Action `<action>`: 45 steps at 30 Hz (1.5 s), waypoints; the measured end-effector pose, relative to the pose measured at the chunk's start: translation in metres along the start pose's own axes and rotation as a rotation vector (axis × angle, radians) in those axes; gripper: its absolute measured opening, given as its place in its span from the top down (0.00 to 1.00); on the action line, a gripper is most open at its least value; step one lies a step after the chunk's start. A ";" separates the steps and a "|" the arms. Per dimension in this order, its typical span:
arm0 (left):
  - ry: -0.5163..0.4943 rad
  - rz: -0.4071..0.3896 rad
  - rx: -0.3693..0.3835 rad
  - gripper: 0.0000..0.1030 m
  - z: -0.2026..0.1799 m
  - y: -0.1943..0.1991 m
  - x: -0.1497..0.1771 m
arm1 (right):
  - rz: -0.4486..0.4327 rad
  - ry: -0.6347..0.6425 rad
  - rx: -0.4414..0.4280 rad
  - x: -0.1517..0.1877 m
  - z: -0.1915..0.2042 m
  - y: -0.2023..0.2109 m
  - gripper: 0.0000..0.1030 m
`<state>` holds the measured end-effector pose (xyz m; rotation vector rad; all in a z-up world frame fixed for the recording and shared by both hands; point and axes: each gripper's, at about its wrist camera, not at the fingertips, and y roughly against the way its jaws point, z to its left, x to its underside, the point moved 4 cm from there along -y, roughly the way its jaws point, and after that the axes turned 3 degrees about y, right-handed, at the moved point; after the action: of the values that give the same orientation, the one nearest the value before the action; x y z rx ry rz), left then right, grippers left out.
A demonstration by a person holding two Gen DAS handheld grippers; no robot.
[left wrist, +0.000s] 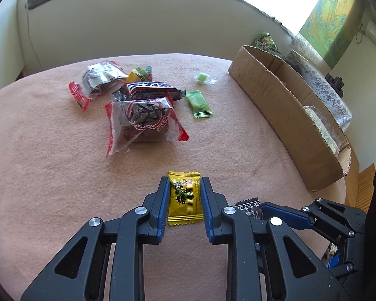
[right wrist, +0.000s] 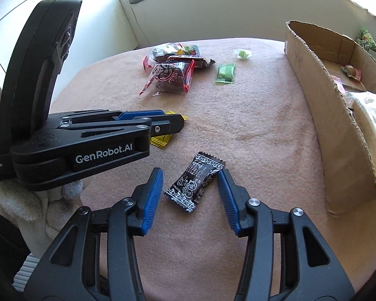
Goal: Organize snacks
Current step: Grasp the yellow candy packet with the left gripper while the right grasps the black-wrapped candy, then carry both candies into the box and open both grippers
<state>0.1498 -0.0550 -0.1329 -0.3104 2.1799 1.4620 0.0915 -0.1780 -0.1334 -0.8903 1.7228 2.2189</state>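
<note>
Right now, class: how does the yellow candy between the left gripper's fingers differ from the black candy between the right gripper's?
The yellow candy lies straight along the closely flanking fingers; the black candy lies diagonally with wider gaps. Yellow has dark characters, black has white patterning. Both are small crimped wrappers flat on the pink cloth.

Both grippers (left wrist: 184, 200) (right wrist: 190, 193) are black with ribbed blue pads, silver screws and white "GenRobot.AI" lettering; a white knit glove (right wrist: 37, 210) shows.

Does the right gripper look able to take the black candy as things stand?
Probably yes. The right gripper is open with the black candy lying between its fingers on the pink cloth, nothing lying across it. The left gripper works apart at the yellow candy.
</note>
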 end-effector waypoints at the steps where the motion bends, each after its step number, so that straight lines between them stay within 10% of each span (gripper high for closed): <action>1: 0.006 -0.003 -0.003 0.78 0.003 0.002 0.001 | 0.001 0.013 0.012 -0.001 0.002 -0.002 0.53; 8: 0.011 -0.022 -0.019 0.78 0.008 0.010 0.006 | -0.005 0.140 0.156 -0.006 0.012 -0.012 0.73; 45: -0.125 -0.173 0.068 0.78 -0.107 0.035 -0.029 | -0.236 0.013 0.156 -0.052 -0.079 0.102 0.74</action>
<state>0.1303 -0.1409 -0.0574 -0.3638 2.0435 1.2763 0.1090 -0.2717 -0.0323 -1.0137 1.6727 1.9056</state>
